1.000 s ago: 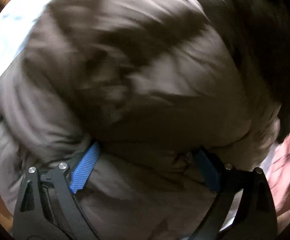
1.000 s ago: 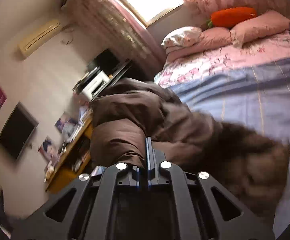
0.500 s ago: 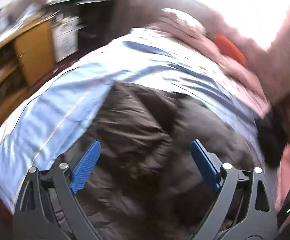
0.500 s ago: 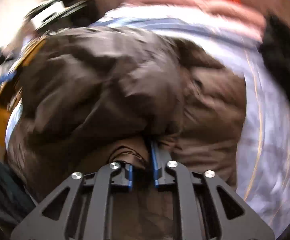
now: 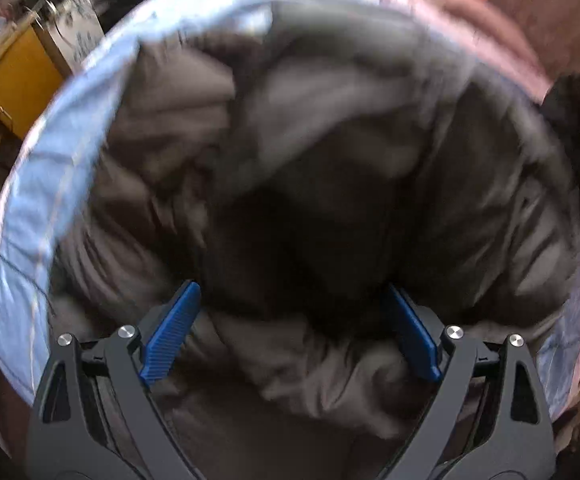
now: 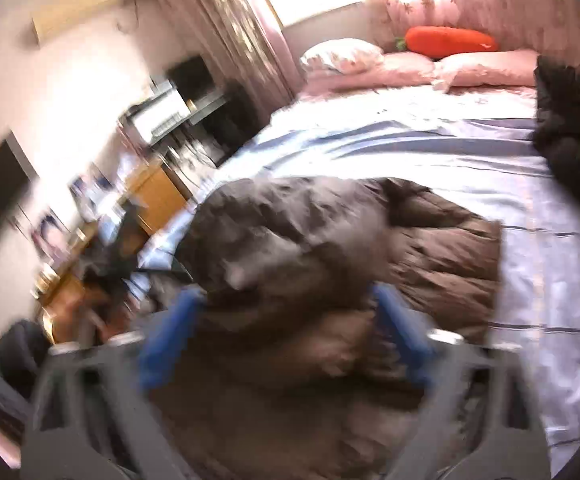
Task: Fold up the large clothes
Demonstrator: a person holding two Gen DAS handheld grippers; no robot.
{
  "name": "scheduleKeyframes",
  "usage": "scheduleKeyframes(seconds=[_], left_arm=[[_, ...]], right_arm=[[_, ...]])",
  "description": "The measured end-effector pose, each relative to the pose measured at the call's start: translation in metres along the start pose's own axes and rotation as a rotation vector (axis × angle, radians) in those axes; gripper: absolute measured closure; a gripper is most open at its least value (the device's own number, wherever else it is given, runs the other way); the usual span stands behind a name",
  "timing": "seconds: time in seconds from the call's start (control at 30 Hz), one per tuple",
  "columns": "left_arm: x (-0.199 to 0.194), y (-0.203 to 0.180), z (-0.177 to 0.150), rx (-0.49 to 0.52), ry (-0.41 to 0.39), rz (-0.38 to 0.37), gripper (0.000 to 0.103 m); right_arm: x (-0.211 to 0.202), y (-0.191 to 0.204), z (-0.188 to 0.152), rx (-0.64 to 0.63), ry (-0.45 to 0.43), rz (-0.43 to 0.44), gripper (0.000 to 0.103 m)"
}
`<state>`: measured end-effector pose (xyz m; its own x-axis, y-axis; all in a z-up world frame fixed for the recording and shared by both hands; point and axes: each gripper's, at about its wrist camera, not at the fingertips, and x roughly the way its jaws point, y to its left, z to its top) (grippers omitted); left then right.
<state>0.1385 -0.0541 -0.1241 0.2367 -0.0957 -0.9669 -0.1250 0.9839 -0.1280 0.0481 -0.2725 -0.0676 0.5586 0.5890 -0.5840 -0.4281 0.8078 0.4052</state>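
A brown puffy jacket [image 5: 329, 168] lies bunched on the bed and fills the left wrist view. My left gripper [image 5: 290, 288] hangs above it, pointing steeply down, jaws wide open and nothing pinched between the blue pads [image 5: 170, 336]. In the blurred right wrist view the same jacket [image 6: 441, 256] lies on the blue sheet. My right gripper [image 6: 286, 292] is opening, with a bulging fold of the jacket between its blue pads [image 6: 399, 320]. The pads stand apart from each other and do not clamp the fold.
The bed's blue striped sheet [image 6: 549, 300] extends to the right and back. Pink pillows [image 6: 485, 68] and an orange carrot plush [image 6: 449, 40] lie at the head. A black furry garment [image 6: 573, 132] sits at the right. A yellow wooden desk [image 6: 158, 196] stands to the left.
My right gripper went from shut on a jacket fold to jaws spread apart, and its view tilted up toward the room. The left gripper stayed open while swinging over the jacket.
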Motion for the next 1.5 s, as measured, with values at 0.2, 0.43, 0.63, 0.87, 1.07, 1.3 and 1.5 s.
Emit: scheduleKeyframes(seconds=[0.2,0.43,0.63,0.87,1.07,1.3,1.5], left_arm=[[0.024,-0.003,-0.025,0.044,0.069,0.042,0.009],[0.044,-0.01,-0.046,0.148,0.067,0.151,0.006],[0.055,-0.014,-0.053,0.18,0.073,0.202,0.003],[0.056,-0.014,-0.062,0.176,0.07,0.191,0.003],[0.05,-0.003,-0.066,0.177,0.076,0.184,0.003],[0.059,-0.001,-0.071,0.168,0.1,0.18,0.002],[0.061,0.001,-0.065,0.14,0.112,0.153,0.002]], right_arm=[[0.086,0.044,-0.015,-0.041,0.163,0.058,0.086],[0.18,0.024,-0.05,0.018,0.373,-0.126,0.1],[0.196,0.026,-0.052,-0.011,0.398,-0.183,0.103],[0.127,0.044,0.001,-0.017,0.151,-0.156,0.098],[0.171,0.001,-0.006,0.061,0.283,-0.334,0.1],[0.208,0.0,-0.019,0.016,0.357,-0.396,0.1],[0.144,0.061,0.037,-0.052,0.102,-0.24,0.031]])
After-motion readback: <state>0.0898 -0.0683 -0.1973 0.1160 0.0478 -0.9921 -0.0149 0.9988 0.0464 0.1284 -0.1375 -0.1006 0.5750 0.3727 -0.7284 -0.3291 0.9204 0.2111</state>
